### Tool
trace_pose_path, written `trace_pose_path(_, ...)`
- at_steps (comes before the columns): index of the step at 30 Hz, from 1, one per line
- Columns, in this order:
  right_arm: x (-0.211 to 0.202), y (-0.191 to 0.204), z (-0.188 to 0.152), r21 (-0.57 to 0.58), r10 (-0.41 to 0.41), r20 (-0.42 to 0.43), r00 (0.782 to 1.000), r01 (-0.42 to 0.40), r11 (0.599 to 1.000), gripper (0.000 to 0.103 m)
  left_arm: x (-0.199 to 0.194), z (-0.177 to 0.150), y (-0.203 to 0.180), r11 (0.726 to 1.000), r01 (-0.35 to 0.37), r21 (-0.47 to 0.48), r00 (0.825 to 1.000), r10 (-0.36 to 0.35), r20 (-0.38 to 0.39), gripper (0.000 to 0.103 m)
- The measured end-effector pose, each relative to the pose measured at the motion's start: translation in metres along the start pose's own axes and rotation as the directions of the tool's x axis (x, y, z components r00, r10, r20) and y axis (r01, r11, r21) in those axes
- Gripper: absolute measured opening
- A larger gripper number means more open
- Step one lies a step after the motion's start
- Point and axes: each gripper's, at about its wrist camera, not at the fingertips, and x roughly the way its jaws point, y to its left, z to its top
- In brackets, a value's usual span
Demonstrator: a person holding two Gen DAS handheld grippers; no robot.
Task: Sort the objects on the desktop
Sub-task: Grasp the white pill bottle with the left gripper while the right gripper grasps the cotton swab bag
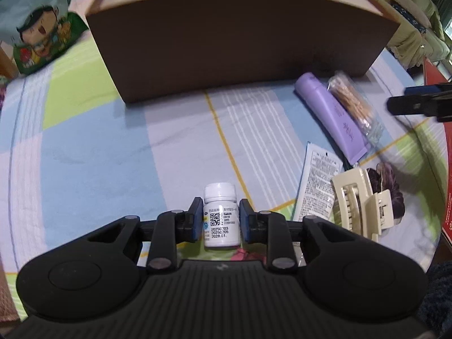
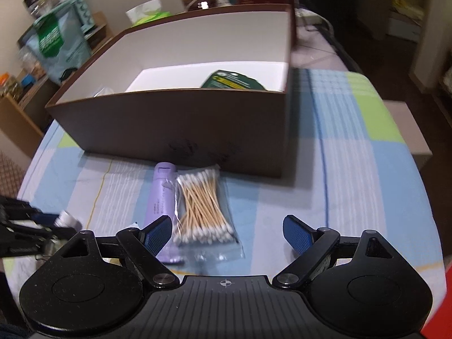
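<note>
My left gripper (image 1: 221, 202) is shut on a small white pill bottle (image 1: 221, 220) with a QR label, its blue pads pressing both sides. The same bottle (image 2: 66, 219) shows at the left edge of the right wrist view, in the left gripper (image 2: 42, 223). My right gripper (image 2: 227, 220) is open, hovering above a clear bag of cotton swabs (image 2: 202, 206) and a purple tube (image 2: 159, 195) that lie side by side in front of the brown box (image 2: 175, 124). The box has a white inside and holds a dark green packet (image 2: 234, 80).
Right of the bottle lie a white sachet (image 1: 316, 186), a cream hair claw (image 1: 361, 206) and a dark scrunchie (image 1: 388, 189). A printed snack bag (image 1: 36, 28) stands left of the box (image 1: 226, 45). A red object (image 1: 447, 152) borders the right. The striped cloth (image 1: 99, 155) covers the table.
</note>
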Motion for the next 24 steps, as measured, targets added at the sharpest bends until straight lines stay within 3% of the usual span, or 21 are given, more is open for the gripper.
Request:
trace_pose_path(8,0.043,0.014,0.012,-0.073,0.024,-0.027,0.999,-0.026,0.997,0.088,-0.013,0.015,0.007,1.000,-0.012,-0.001,0.999,0.012,0.037,0.023)
trace_pose_path(10,0.049,0.013,0.014,-0.071,0.018,-0.032,0.999,-0.020,0.997,0.062,-0.013,0.016,0.007,1.000,-0.008,-0.002,0.999,0.008,0.039,0.023)
trace_pose_path(11,0.051,0.011,0.016,-0.062,0.021,-0.037,0.999,-0.023,0.998,0.055,-0.014,0.016,0.007,1.000,-0.005,-0.001,0.999,0.005,0.040,0.023)
trace_pose_path(14,0.060,0.011,0.018,-0.089,-0.010,-0.069,0.998,0.004,0.996,0.054,-0.013,0.017,0.006,1.000,-0.001,0.001,0.999,0.001,0.041,0.023)
trace_pose_path(17,0.064,0.021,0.015,-0.190,-0.050,-0.060,0.997,0.038,0.981,0.052,-0.011,0.019,0.005,1.000,0.005,0.005,0.999,-0.005,0.043,0.023)
trace_pose_path(19,0.065,0.028,0.014,-0.246,-0.077,-0.058,0.995,0.060,0.967,0.027,-0.012,0.020,0.004,1.000,0.010,0.012,0.999,-0.011,0.047,0.023)
trace_pose_path(24,0.060,0.019,0.017,-0.223,-0.033,-0.115,0.993,0.006,0.975,0.023,-0.022,0.025,0.002,0.998,0.028,0.048,0.997,-0.031,0.071,0.023)
